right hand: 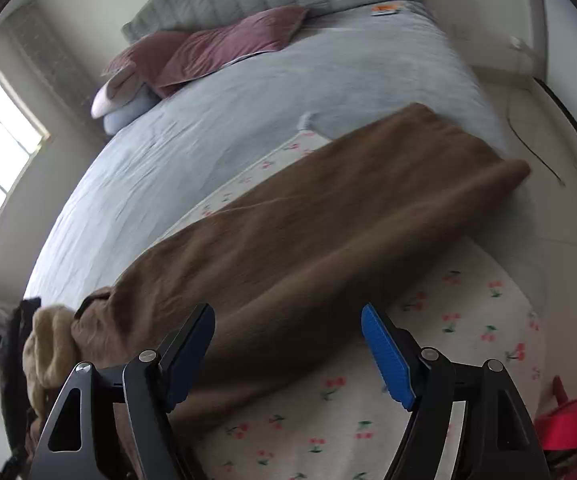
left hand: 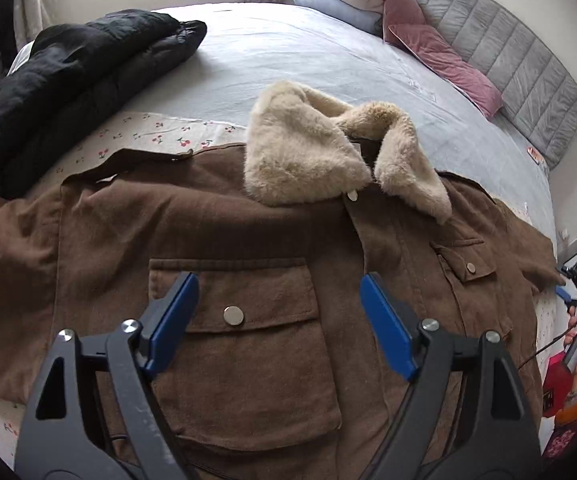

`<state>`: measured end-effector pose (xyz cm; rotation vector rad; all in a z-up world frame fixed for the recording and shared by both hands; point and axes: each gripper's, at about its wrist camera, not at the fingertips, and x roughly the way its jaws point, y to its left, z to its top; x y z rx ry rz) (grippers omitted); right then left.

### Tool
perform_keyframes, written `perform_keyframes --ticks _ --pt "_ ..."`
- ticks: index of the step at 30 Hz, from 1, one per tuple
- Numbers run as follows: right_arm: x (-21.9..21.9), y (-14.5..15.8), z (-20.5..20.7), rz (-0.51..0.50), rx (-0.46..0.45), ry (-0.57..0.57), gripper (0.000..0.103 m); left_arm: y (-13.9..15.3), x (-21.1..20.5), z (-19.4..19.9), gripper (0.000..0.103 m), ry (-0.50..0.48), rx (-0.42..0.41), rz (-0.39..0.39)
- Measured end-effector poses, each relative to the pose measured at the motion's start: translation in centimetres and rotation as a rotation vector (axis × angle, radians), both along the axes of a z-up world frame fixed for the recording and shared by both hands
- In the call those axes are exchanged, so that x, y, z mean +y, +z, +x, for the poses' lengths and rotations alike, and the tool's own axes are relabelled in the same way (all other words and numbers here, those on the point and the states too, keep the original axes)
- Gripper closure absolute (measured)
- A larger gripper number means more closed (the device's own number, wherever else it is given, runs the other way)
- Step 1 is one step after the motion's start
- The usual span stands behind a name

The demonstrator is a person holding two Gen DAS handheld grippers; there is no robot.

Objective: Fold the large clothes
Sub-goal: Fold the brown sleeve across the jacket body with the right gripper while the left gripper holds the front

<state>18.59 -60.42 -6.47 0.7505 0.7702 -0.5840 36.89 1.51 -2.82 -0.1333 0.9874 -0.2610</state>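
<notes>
The brown jacket [left hand: 216,216] is cut off at its hem beneath the left tongs [left hand: 278,316], and its sleeve [right hand: 328,216] is blurred ahead of the right tongs [right hand: 288,344]. It is laid flat on the bed [left hand: 308,52], fur collar [left hand: 328,148] pointed away towards the grey headboard [left hand: 508,52]. Both tongs are spread, nothing pinched.

Brown jacket [left hand: 248,220] with beige fur collar [left hand: 308,152]; cherry-print white sheet [right hand: 428,360]; grey-blue bedspread [left hand: 308,52]; black coat [left hand: 60,84]; pink pillows [left hand: 440,56].

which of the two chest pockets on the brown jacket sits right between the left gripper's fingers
The large flap pocket, with its snap centred between the open left gripper; the smaller pocket lies off to the right.
</notes>
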Motion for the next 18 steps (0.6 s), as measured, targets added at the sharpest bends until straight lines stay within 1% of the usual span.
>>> perform_keyframes --ticks 3,5,7,8,9,10,11,12,13,14,16,18 --pt "-3.0 -0.9 -1.0 0.015 0.006 -0.103 0.026 -1.3 0.5 0.5 0.02 0.02 -0.006 -0.073" --pt "-4.7 -1.7 -0.8 0.029 -0.018 -0.147 0.026 -2.5 0.3 0.9 0.02 0.006 -0.011 -0.114" --pt "-5.9 -2.5 0.0 0.04 -0.043 -0.191 0.027 -3.3 -0.3 1.7 0.02 -0.019 0.001 -0.112" --pt "-6.6 -2.9 0.0 0.041 -0.066 -0.206 0.037 -3.6 -0.6 1.9 0.02 -0.024 0.006 -0.114" --pt "-7.1 -3.2 0.2 0.033 -0.092 -0.224 0.048 -3.6 -0.7 1.9 0.02 -0.034 0.001 -0.128" --pt "-7.5 -3.4 0.4 0.024 -0.092 -0.25 0.078 -3.7 -0.8 1.9 0.02 -0.05 -0.006 -0.14" --pt "-7.5 -3.4 0.4 0.018 -0.104 -0.266 0.094 -3.7 -1.0 1.8 0.02 -0.06 -0.008 -0.142" --pt "-7.3 -2.9 0.2 0.011 -0.154 -0.276 0.094 -3.6 -1.1 1.8 0.02 -0.068 -0.01 -0.138" --pt "-6.9 -2.2 0.0 -0.006 -0.209 -0.275 0.097 -3.5 -1.1 1.7 0.02 -0.073 -0.015 -0.137" --pt "-6.1 -0.9 0.1 -0.042 -0.252 -0.255 0.097 -3.4 -1.0 1.6 0.02 -0.074 -0.019 -0.143" --pt "-4.5 2.1 0.4 -0.113 -0.303 -0.182 0.098 -3.3 -0.8 1.5 0.02 -0.077 -0.017 -0.167" --pt "-2.7 5.5 0.9 -0.157 -0.363 -0.091 0.098 -3.1 -0.6 1.5 0.02 -0.079 -0.012 -0.192"
